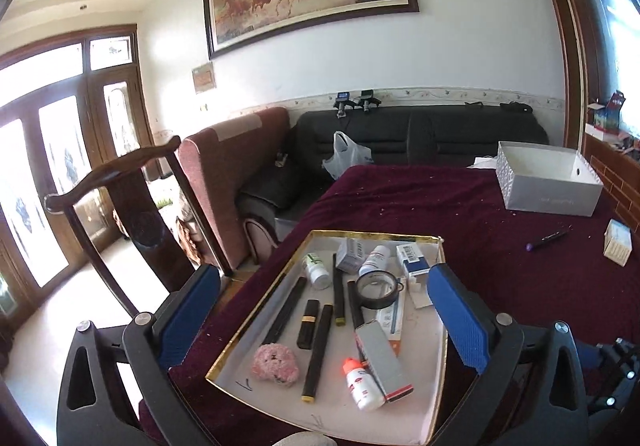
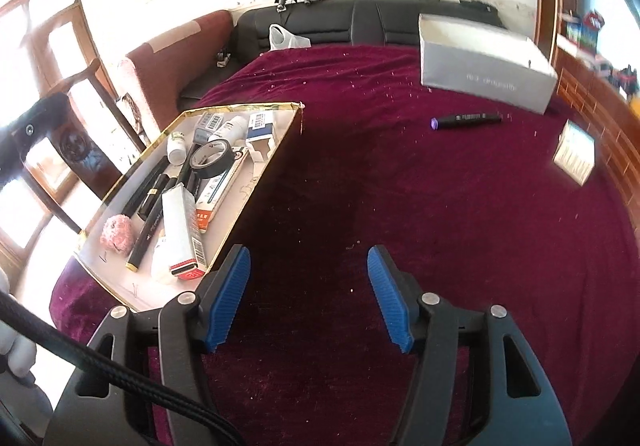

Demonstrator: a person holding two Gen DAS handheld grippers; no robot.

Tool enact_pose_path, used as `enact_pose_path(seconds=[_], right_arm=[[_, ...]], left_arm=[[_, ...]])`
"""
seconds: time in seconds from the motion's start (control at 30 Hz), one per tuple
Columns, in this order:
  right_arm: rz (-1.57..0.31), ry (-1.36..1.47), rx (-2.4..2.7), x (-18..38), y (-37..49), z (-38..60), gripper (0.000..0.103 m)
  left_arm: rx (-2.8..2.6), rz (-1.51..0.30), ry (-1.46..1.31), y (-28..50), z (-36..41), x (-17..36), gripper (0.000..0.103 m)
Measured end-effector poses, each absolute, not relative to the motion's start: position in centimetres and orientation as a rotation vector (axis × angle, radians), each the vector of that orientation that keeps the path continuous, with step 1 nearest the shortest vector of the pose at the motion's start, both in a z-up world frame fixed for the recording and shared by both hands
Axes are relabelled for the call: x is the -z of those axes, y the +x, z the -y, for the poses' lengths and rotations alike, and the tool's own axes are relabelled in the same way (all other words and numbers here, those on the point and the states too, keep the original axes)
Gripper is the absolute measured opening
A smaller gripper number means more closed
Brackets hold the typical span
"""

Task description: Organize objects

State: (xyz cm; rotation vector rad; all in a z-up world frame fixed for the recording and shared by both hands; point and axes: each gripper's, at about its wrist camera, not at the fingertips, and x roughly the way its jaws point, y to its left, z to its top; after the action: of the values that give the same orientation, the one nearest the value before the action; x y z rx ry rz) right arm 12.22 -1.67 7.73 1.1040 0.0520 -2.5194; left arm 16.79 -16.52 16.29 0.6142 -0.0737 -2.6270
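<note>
A shallow gold-rimmed tray lies on the maroon cloth, filled with several things: black pens, a roll of black tape, small white bottles, medicine boxes and a pink fluffy ball. My left gripper hangs over the near part of the tray, open wide, nothing between its blue pads. My right gripper is open over bare cloth to the right of the tray, holding nothing. A black marker with a purple end and a small white box lie loose on the cloth.
An open grey shoebox stands at the far right of the table. A black sofa with a white plastic bag runs behind it. A dark wooden chair and a reddish armchair stand to the left. A wooden ledge borders the right side.
</note>
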Motion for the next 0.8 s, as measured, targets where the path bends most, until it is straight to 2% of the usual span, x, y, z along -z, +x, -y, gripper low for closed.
enact_pose_path(seconds=[0.17,0.8], right_arm=[[-0.160,1.049,2.535,-8.7,12.3,3.7,0.070],[-0.434,1.014,2.479,-8.4,12.5,12.3,0.071]], left_arm=[[2.625,0.004,0.620,18.2,17.6,-16.0,0.102],[2.520,-0.144,0.698,19.8,24.3,-12.8,0.102]])
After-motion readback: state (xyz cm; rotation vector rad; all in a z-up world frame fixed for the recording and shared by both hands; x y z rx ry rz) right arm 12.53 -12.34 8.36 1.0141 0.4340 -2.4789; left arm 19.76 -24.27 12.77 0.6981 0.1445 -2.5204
